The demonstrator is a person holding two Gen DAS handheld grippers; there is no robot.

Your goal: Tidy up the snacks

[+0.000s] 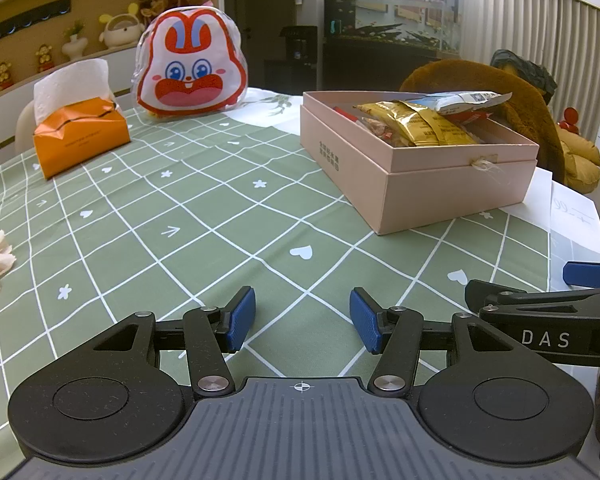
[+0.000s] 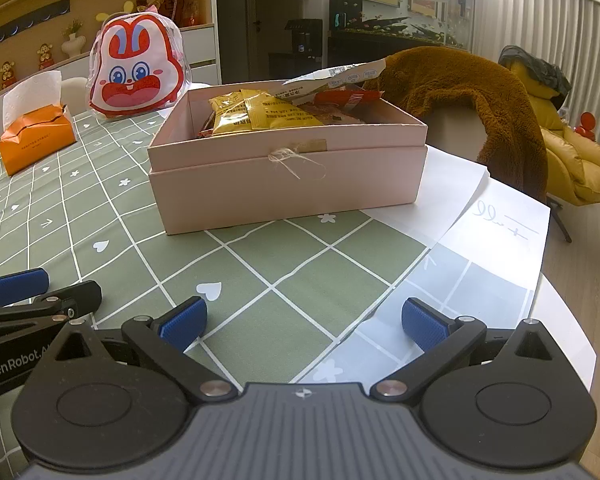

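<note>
Both claws, left claw (image 1: 302, 319) and right claw (image 2: 305, 322), spread and empty, snack box (image 2: 288, 184) straight ahead of right, nearer.

Each claw is matte black: two round discs flank a ribbed grey centre plate bearing a small crosshair mark, silver rivets pin the angled link arms, and the fingers end in ridged blue pads. The left claw (image 1: 302, 319) matches the right claw (image 2: 303, 323). White lettering, "DAS" and "GenRobot", marks their sides.
</note>
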